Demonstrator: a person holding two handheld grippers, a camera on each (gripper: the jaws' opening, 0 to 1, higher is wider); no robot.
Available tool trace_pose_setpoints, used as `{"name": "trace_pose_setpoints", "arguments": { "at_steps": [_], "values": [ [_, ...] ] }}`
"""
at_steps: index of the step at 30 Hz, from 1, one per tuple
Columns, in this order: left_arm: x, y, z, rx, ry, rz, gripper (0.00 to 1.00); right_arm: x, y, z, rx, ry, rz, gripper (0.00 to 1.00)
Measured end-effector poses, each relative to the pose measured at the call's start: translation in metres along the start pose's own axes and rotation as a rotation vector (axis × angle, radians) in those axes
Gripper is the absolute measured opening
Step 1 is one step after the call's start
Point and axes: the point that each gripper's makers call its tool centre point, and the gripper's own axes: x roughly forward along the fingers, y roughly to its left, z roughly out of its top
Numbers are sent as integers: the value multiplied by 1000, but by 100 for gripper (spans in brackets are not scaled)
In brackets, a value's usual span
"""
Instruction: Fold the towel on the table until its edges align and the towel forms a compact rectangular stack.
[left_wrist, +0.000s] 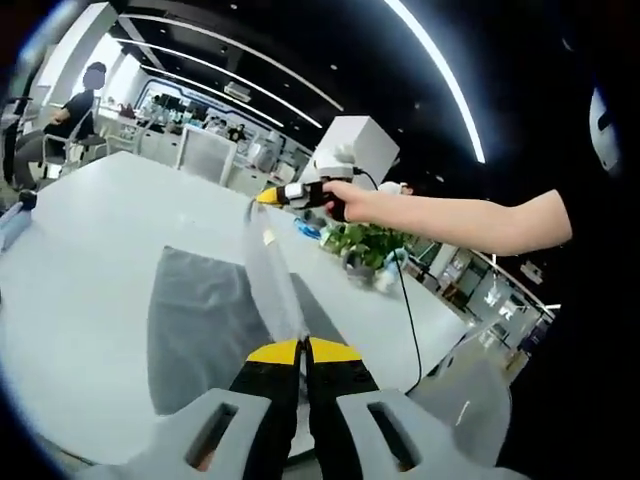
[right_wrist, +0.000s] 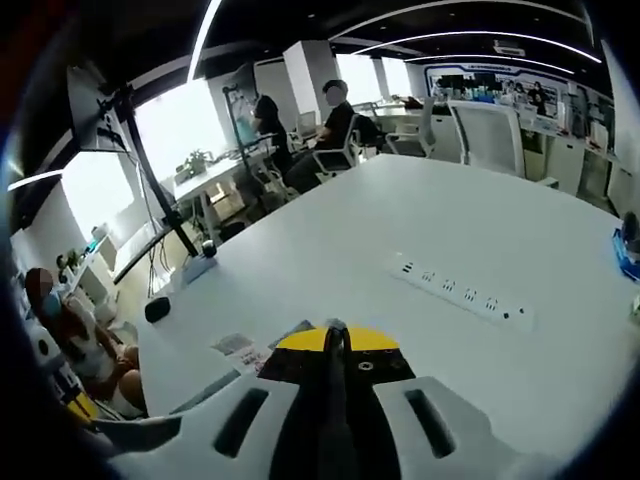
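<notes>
Grey cloth, one towel (left_wrist: 215, 320), lies partly on the white table (left_wrist: 80, 260) in my left gripper view, with one edge lifted into a taut ridge that runs from my left gripper (left_wrist: 303, 350) up to my right gripper (left_wrist: 272, 197). My left gripper's yellow-tipped jaws are pressed together on the near end of that lifted edge. My right gripper, seen in the same view with my hand (left_wrist: 345, 200) around it, pinches the far end of the edge at its yellow tip.

In my right gripper view, the right gripper (right_wrist: 335, 338) has its jaws closed flat against each other, and a thin strip of grey cloth shows beside them. On the table I count one white power strip (right_wrist: 462, 291), one small dark round object (right_wrist: 157, 308) near the edge, and one paper slip (right_wrist: 238, 349) whose print is too small to read. Two seated people (right_wrist: 325, 140) sit at the far end, and a third person (right_wrist: 75, 335) sits below the table edge. One potted plant (left_wrist: 365, 245) stands beyond the towel.
</notes>
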Motion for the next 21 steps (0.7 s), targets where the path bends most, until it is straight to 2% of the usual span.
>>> {"name": "trace_pose_setpoints", "arguments": {
  "at_steps": [3, 8, 12, 15, 17, 21],
  "values": [
    [-3, 6, -3, -1, 2, 16, 1, 7, 5, 1, 2, -6, 5, 2],
    [-3, 19, -20, 13, 54, 50, 1, 25, 7, -14, -17, 34, -8, 2],
    [-3, 28, -32, 3, 70, 71, 1, 36, 10, -22, -13, 38, -14, 2],
    [-2, 41, -41, -73, 67, 89, 1, 42, 15, -27, -22, 37, -21, 2],
    [-3, 49, -45, -95, 68, 102, 1, 48, 14, -32, -23, 45, -28, 2],
    [-3, 61, -47, -165, 49, 114, 1, 59, 10, -39, 25, 51, -37, 2]
  ]
}}
